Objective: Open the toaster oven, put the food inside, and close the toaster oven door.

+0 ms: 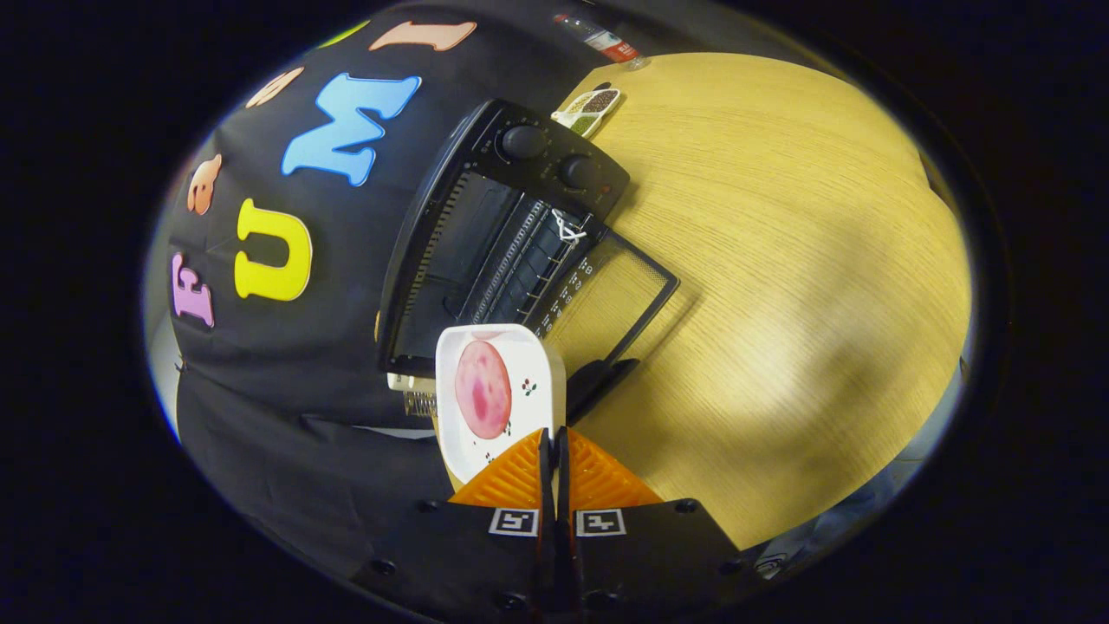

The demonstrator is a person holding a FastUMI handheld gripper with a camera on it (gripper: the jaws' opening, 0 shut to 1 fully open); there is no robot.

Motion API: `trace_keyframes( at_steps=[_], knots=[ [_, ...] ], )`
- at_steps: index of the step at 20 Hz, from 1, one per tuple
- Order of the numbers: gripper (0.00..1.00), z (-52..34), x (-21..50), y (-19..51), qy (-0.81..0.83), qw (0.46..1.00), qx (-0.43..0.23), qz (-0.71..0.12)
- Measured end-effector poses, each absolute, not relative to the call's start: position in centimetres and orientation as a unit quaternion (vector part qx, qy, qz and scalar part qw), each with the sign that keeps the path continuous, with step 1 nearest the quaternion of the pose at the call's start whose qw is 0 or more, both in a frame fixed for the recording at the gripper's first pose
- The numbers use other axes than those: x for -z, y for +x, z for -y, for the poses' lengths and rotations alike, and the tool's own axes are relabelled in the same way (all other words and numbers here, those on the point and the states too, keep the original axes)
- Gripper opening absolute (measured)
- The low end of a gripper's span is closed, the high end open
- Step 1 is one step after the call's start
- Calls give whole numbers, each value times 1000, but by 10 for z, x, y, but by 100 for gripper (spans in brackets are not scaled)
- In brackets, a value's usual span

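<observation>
Toaster oven [494, 251] stands on the wooden table [780, 286] against the booth's wall, its glass door [619, 290] folded down open. Just ahead of it hangs a white dish [498, 394] carrying a pink slice of food [483, 388], its near rim pinched in the gripper [552, 444], fingers nearly together.

The handheld two-finger gripper [553, 442] is rolled sideways. Its ribbed fingers [511, 477] are pressed nearly together, pinching the thin rim between them.
</observation>
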State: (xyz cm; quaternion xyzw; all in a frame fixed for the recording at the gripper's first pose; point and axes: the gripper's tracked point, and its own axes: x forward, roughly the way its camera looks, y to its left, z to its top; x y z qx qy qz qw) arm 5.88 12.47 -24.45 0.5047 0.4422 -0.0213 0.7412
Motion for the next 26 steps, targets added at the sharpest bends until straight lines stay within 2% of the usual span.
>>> trace_keyframes(
  at_steps=[16,26],
  knots=[
    [2,-137,262,176,602,700,128,-361],
    [2,-142,285,211,641,675,193,-310]
  ],
)
